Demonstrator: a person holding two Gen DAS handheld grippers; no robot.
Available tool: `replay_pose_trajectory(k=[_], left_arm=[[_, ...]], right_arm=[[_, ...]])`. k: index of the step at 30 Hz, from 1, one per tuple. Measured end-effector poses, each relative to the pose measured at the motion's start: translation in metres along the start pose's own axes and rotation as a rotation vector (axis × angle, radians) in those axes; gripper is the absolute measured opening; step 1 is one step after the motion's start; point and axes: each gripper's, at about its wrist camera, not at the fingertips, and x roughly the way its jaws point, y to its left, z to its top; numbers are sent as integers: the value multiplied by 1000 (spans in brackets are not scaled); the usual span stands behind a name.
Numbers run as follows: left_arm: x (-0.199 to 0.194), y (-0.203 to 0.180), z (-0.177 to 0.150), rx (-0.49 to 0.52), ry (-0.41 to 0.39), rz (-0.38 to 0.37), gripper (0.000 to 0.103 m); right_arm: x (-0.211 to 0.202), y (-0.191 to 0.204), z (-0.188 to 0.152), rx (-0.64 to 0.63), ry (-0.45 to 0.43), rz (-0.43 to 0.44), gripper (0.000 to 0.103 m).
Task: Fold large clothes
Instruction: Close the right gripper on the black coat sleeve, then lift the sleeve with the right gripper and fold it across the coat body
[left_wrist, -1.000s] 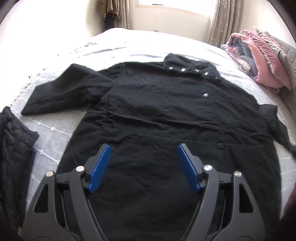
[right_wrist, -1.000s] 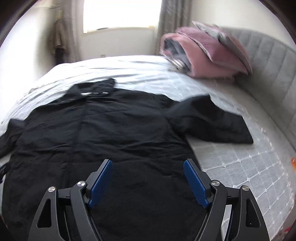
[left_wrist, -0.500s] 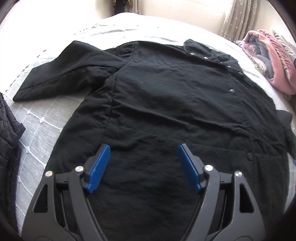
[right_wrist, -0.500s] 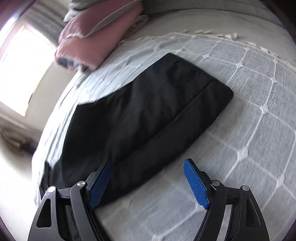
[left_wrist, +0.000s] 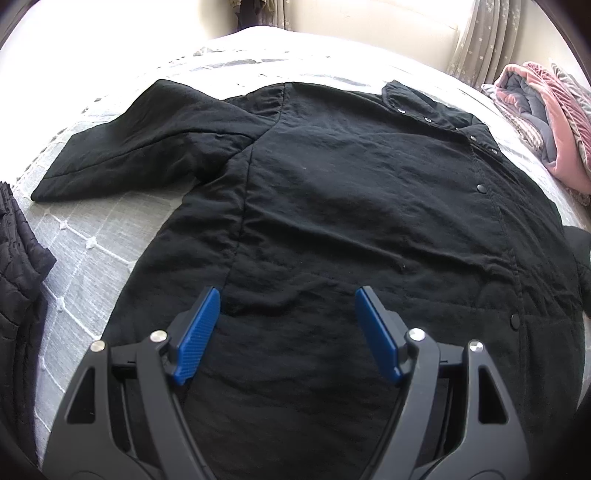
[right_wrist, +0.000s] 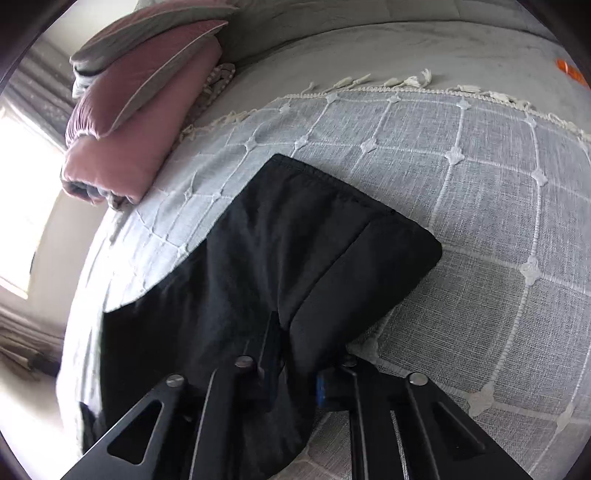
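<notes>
On the far left, we are seeing a dark quilted garment (left_wrist: 18, 295) lying on the bed (left_wrist: 96, 236), just beside the black coat (left_wrist: 351, 206) we are folding. The coat is lying flat and spread out, its left sleeve (left_wrist: 147, 144) stretched out sideways toward the bed's edge. Our left gripper (left_wrist: 286, 332) is hovering over the coat's lower half, jaws wide apart and gripping nothing, much as it was a moment ago.

The change is on the right. Half a second back our right gripper (right_wrist: 295, 373) was gaping above the right sleeve (right_wrist: 314, 236); now we are pinching that sleeve along its lower edge, jaws nearly closed with a bunch of fabric between them. The pink bedding (right_wrist: 136, 122) is sitting well apart. We are judging the sleeve fold is beginning: next we are likely carrying this sleeve across the coat's front.
</notes>
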Motion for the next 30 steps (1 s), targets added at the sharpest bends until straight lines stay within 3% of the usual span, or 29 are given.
replay_pose_trajectory(k=[9,15,20,23,26,30], left_arm=[[-7,0,2,22,-26,32,76],[-11,5,5,15,-27,21,76],[-5,14,7,-14,39,-24,76],[-3,24,9,-46,49,-33,76],[-2,35,11,-84,58,-43,76],[-1,52,15,-135,67,-53,76]], right_arm=[[-89,70,19,-228,-199,-128,7],[-152,160,-26,-529,-420,-165,7],[-185,229,-108,-772,-542,-47,7],[-196,275,-171,-914,-560,56,7],[-199,313,-234,-1046,-543,149,7],[-175,352,-333,-1210,-433,241,8]])
